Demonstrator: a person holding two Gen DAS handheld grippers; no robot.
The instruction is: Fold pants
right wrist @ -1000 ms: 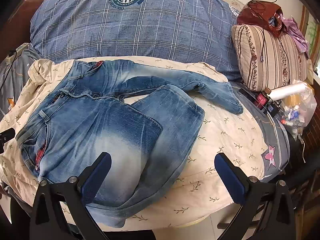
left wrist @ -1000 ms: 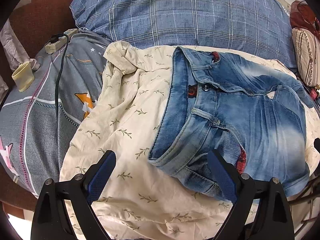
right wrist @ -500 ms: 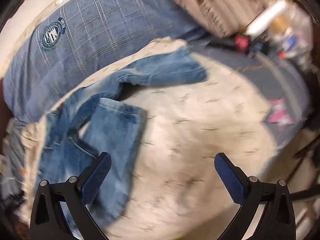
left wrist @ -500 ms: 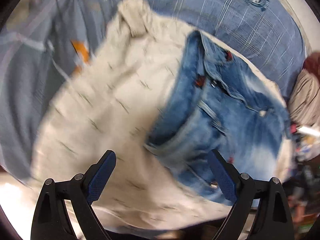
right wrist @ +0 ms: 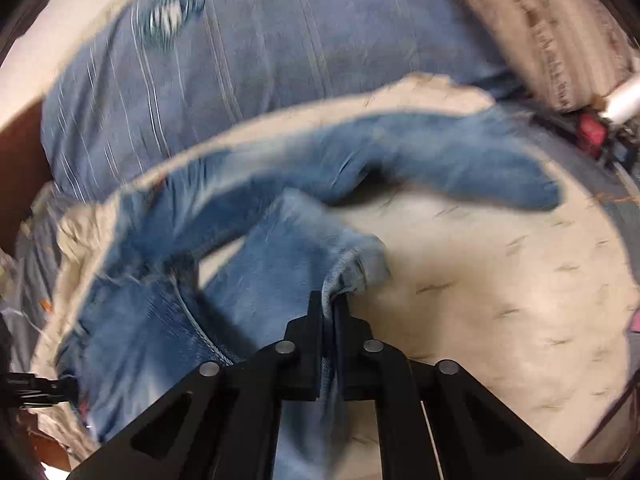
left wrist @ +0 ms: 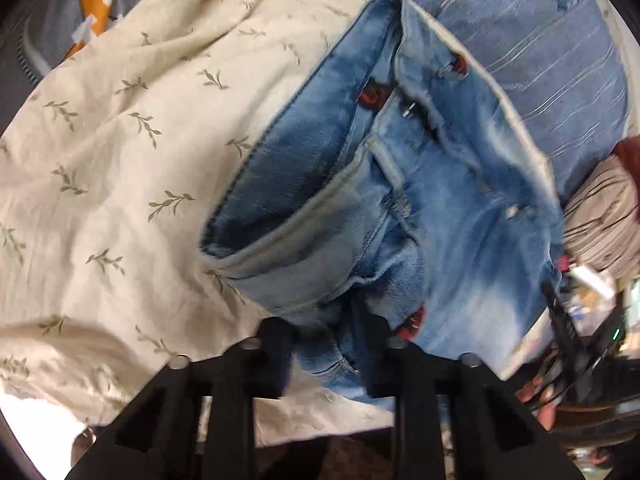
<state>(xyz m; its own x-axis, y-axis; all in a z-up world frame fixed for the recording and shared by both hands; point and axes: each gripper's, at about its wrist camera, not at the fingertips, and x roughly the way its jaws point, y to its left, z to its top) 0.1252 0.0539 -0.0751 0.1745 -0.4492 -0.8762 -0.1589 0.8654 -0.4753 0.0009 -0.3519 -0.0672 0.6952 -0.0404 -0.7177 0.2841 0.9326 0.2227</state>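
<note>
While the jeans (left wrist: 420,184) lie crumpled on the cream sheet (left wrist: 120,160), the left tongs (left wrist: 326,344) pinch the waistband fold and the right tongs (right wrist: 328,316) clamp a leg's hem.

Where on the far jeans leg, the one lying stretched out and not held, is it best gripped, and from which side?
Probably at its hem end, coming in from the right over the bare cream sheet. That leg lies flat with its end pointing right onto open sheet, so a claw could slide round the edge there. The right claw is already shut on the jeans at the near leg's cuff, the left claw at the waist.
</note>
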